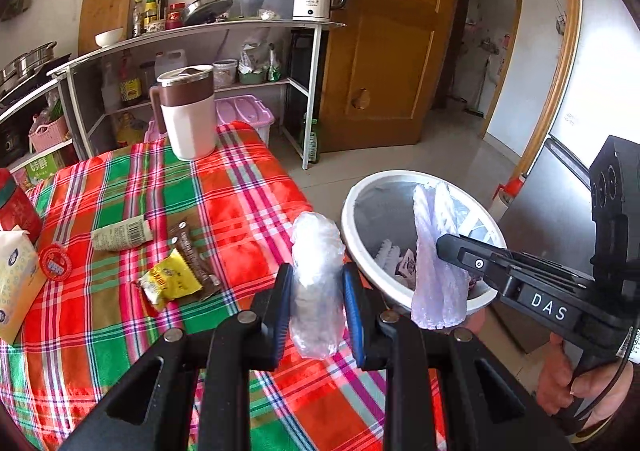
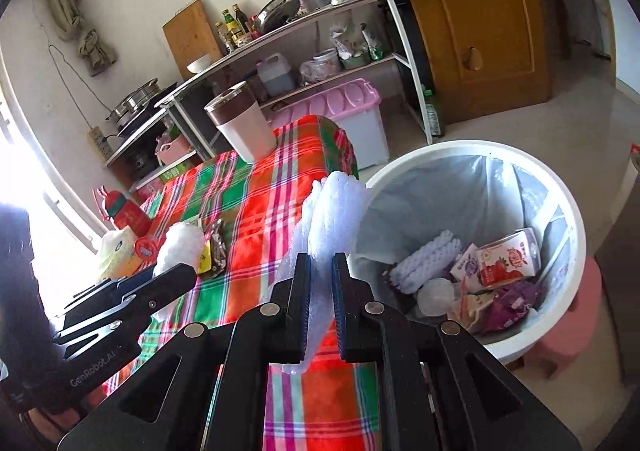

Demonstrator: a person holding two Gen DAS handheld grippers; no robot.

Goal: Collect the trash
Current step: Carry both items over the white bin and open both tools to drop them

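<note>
The left gripper (image 1: 314, 293) has its fingers squeezed on a crinkly clear plastic wad (image 1: 316, 251), and it hangs over the edge of the bench (image 1: 240, 187), which wears a bright checked cloth. The right gripper (image 2: 321, 283) has its fingers pressed tight on a pale foam wrap (image 2: 334, 211), close to the rim of the white trash bin (image 2: 472, 149) that stands on the floor just beside the bench. The bin has a bag inside and already holds cartons and wrappers. Both pieces are very light and floppy, so a few things could go wrong. If the fingers let go before a piece is right over the bin mouth, it may drift and land on the floor or back on the cloth. The foam wrap sticks up tall above the fingers, so it may catch on the rim and tip out. The plastic wad is slippery and may slide out early if the squeeze is weak. The 2 grippers are near each other, so they may bump if both head for the bin at once. More trash still lies on the bench: a yellow packet (image 1: 172, 281), a brown wrapper (image 1: 194, 255) and a rolled paper label (image 1: 120, 235). A low swing could also knock the tall mug (image 1: 188, 111) standing at the far end.
</note>
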